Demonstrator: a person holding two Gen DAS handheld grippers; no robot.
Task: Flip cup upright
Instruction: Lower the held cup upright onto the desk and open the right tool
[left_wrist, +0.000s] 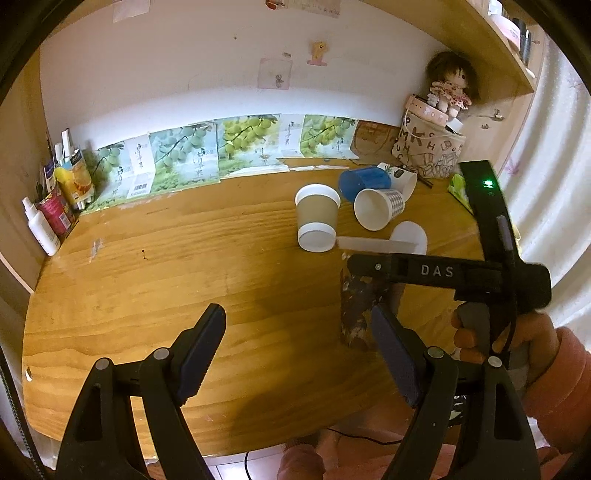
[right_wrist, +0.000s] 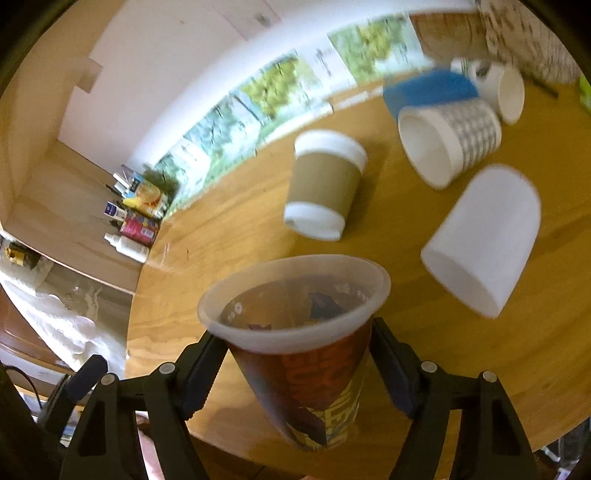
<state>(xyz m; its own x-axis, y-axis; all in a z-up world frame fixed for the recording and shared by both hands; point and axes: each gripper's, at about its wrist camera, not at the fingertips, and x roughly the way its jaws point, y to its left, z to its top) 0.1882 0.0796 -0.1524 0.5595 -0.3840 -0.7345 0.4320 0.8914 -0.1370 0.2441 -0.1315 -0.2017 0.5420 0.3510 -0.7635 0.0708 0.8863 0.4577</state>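
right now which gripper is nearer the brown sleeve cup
Right. The right gripper, holding the printed cup, sits just short of the brown sleeve cup; the left gripper hangs farther back, open, near the table's front edge.

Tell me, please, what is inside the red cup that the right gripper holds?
The red cup, held in the right gripper, looks empty: only its printed wall shows through from inside. The bottom is dim and blurred, so a small thing there cannot be excluded.
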